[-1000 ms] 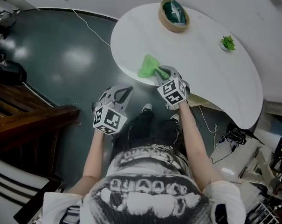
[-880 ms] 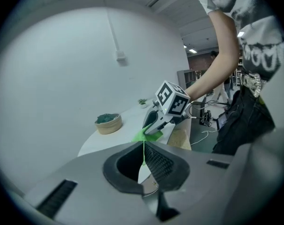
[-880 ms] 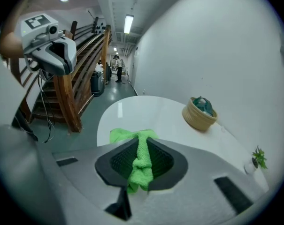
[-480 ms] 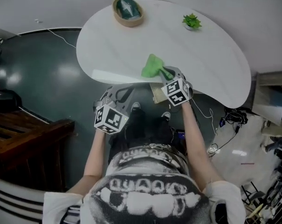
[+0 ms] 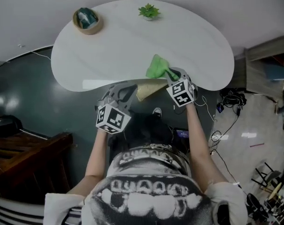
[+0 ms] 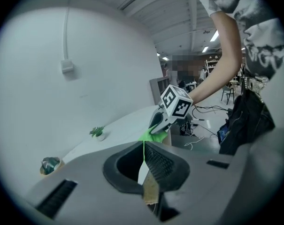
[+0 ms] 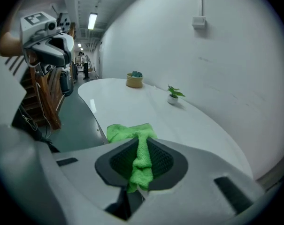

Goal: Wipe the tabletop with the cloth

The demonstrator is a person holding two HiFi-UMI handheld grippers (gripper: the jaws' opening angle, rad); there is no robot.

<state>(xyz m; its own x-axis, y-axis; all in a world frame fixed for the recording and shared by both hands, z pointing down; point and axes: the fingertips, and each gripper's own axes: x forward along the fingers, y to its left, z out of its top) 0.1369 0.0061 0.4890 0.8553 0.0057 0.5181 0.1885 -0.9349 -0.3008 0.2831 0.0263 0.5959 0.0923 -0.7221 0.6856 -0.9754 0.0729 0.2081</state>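
Since half a second ago the table [image 5: 123, 46] has swung round in the head view. The bowl [image 5: 88, 20] and the small plant [image 5: 149, 11] have both slid leftward. My right gripper [image 5: 173, 74] stays clamped on the green cloth [image 5: 156, 67], and my left gripper [image 5: 119, 92] is still off the table.

Edges: the cloth sits just inside the near edge, where that edge curves inward. Bare white tabletop runs beyond it. The bowl is at the far left end and the plant at the far rim, both well apart from the cloth. My left gripper hangs over the dark floor [image 5: 34, 102], just short of the near edge. Its jaws are drawn together to a sliver with nothing between them.

Cloth to gripper: one bunched fold runs back between my right jaws. The rest lies spread on the table just ahead of the jaw tips.
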